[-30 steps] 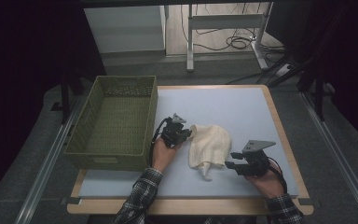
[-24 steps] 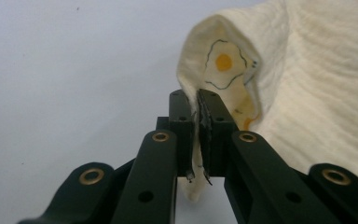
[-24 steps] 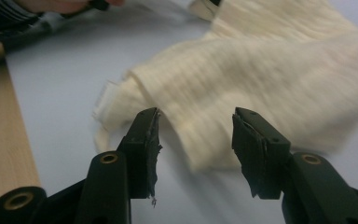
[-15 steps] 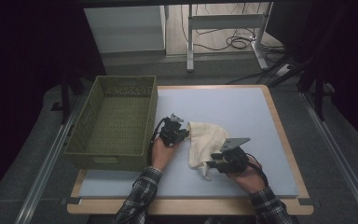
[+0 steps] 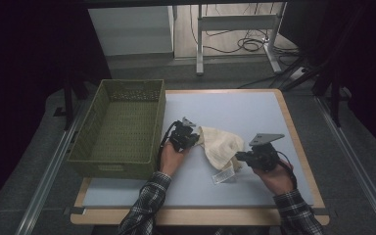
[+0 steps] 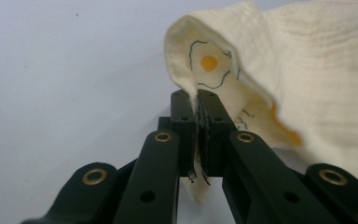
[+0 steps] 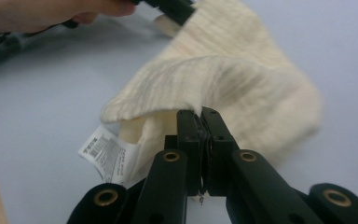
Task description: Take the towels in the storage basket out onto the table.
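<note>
A cream cloth [image 5: 220, 144] with an egg print [image 6: 209, 63] lies bunched on the pale blue table [image 5: 235, 112], between my two grippers. My left gripper [image 5: 192, 138] is shut on the cloth's left edge; in the left gripper view its jaws [image 6: 198, 100] pinch a fold of cloth. My right gripper [image 5: 238, 156] holds the cloth's near right edge, lifted slightly; its jaws have just been closing and now pinch the fabric [image 7: 200, 114]. A white care label [image 7: 106, 153] hangs from the cloth beside the right gripper, and the high view has that label [image 5: 223, 174] on the table.
A green woven basket [image 5: 122, 128] stands empty at the table's left side, close to my left hand. The wooden table edge [image 5: 298, 147] runs along the right. Desk legs and cables [image 5: 247, 44] lie on the floor beyond the table.
My right gripper moved in to the cloth's near edge, closed on it and drew it up and to the right. The left gripper stayed put, holding its edge.
</note>
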A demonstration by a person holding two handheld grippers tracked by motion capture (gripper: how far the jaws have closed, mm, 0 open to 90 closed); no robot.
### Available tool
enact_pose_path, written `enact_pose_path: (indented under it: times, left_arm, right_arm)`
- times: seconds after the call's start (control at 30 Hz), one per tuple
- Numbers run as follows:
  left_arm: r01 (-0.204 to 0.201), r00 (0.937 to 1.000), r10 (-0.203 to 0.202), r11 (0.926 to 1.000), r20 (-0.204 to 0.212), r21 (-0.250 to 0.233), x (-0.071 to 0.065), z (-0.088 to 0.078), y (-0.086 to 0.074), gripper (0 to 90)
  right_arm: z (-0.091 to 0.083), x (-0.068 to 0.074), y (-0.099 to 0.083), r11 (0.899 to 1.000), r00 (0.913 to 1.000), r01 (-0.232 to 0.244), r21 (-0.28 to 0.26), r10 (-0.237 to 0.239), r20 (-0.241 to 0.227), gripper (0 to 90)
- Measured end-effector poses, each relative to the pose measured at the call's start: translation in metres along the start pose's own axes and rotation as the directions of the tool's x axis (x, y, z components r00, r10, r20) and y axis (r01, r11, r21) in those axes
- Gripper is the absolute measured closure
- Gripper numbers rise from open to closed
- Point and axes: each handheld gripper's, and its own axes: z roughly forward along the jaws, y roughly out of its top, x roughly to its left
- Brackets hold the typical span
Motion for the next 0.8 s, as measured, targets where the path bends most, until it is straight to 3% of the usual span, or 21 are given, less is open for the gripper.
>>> enact_pose_path:
  times: [0.23, 0.4, 0.5, 0.63, 0.8]
  left_arm:
    - [0.020, 0.9995, -0.020, 0.9997, -0.025, -0.012, 0.002, 0.004, 0.003, 86.0]
    - [0.027, 0.9985, -0.027, 0.9996, -0.048, -0.011, 0.003, 0.008, 0.001, 85.8]
    - [0.034, 0.9983, -0.035, 0.9994, -0.046, -0.009, 0.004, 0.010, 0.000, 79.9]
    - [0.033, 0.9982, -0.034, 0.9994, -0.050, -0.012, 0.004, 0.008, -0.002, 69.2]
    - [0.055, 0.9976, -0.056, 0.9983, -0.041, -0.020, 0.003, 0.006, -0.006, 61.5]
  right_arm:
    - [-0.020, -0.043, -0.007, 0.996, 0.9922, -0.084, -0.006, 0.084, 0.092, 87.4]
    - [-0.025, -0.078, -0.018, 0.985, 0.9753, -0.170, 0.001, 0.168, 0.143, 87.2]
    - [-0.021, -0.092, -0.028, 0.975, 0.9673, -0.222, 0.018, 0.218, 0.130, 82.4]
    - [-0.023, -0.093, -0.038, 0.970, 0.9636, -0.242, 0.007, 0.239, 0.119, 76.9]
    - [-0.036, -0.067, -0.041, 0.979, 0.9760, -0.204, -0.010, 0.205, 0.075, 74.0]
